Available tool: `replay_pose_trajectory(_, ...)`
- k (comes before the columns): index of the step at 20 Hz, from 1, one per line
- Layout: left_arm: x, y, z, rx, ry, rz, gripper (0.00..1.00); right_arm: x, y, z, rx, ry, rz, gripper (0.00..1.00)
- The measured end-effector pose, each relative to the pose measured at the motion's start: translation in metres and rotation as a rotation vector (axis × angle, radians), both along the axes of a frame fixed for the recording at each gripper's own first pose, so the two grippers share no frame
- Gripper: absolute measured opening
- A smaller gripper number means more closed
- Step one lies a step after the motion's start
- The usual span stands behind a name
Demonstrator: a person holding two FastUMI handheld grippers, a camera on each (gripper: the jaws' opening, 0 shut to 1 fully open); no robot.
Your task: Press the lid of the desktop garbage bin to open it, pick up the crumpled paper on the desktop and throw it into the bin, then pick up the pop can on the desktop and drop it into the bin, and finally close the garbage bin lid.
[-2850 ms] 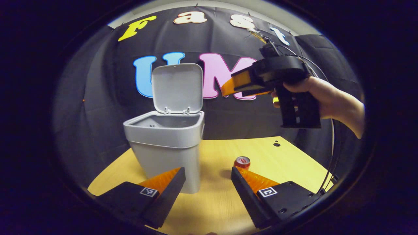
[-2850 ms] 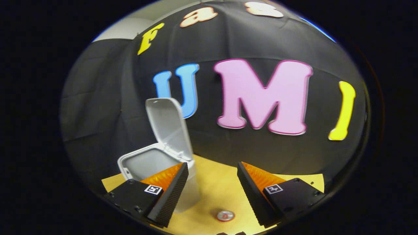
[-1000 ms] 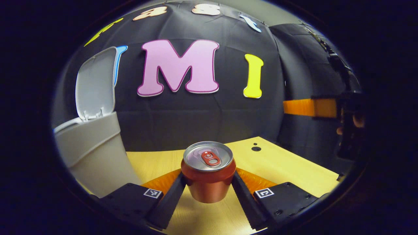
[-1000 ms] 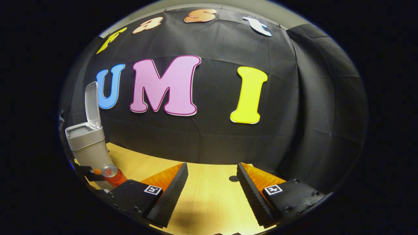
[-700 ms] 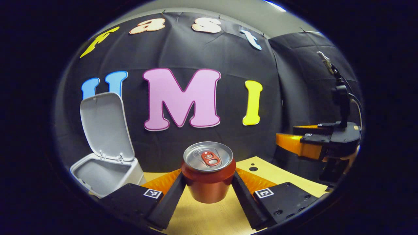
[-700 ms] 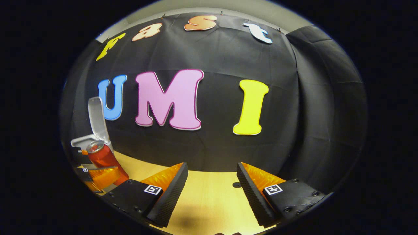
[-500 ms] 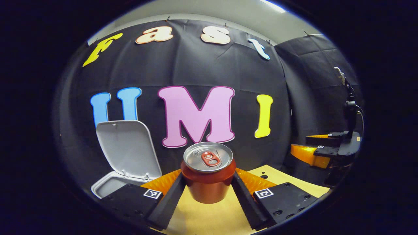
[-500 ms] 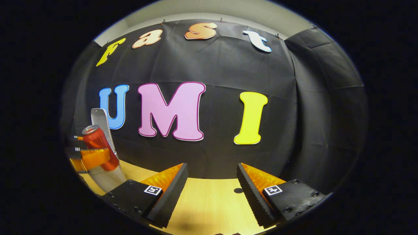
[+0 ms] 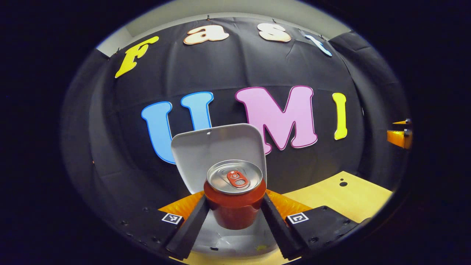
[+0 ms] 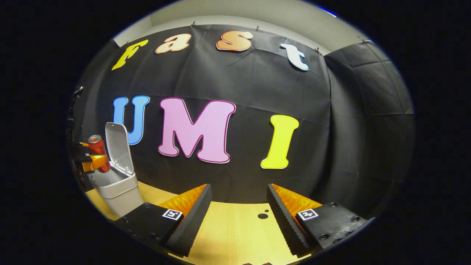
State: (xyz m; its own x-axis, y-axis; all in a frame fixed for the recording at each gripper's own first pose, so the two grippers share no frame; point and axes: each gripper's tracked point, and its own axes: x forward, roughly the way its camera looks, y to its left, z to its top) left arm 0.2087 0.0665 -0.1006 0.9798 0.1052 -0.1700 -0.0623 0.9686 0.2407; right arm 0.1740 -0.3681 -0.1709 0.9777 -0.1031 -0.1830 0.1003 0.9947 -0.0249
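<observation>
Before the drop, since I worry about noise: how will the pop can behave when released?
The pop can, upright in the left claw over the open bin, would likely fall straight in. Its smooth metal may slide out quickly. It probably clatters on the hard plastic; its weight cannot be judged.

The can has a red body and a silver top with a small red tab. The bin is light grey, and its open lid is the same light grey. The table is pale yellow wood with a fine grain and small dark holes. The wall behind is black cloth.
</observation>
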Motion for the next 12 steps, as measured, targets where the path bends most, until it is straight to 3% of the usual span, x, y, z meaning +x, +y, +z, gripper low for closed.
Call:
replay_pose_trajectory(6, 0.001, 0.018, -0.031, -0.051, 0.060, 0.003, 0.88, -0.006, 0.005, -0.013, -0.014, 0.042, -0.010, 0.97)
replay_pose_trajectory(12, 0.007, 0.024, -0.032, -0.064, 0.041, 0.037, 0.92, 0.003, 0.002, -0.010, -0.020, 0.029, -0.009, 0.97)
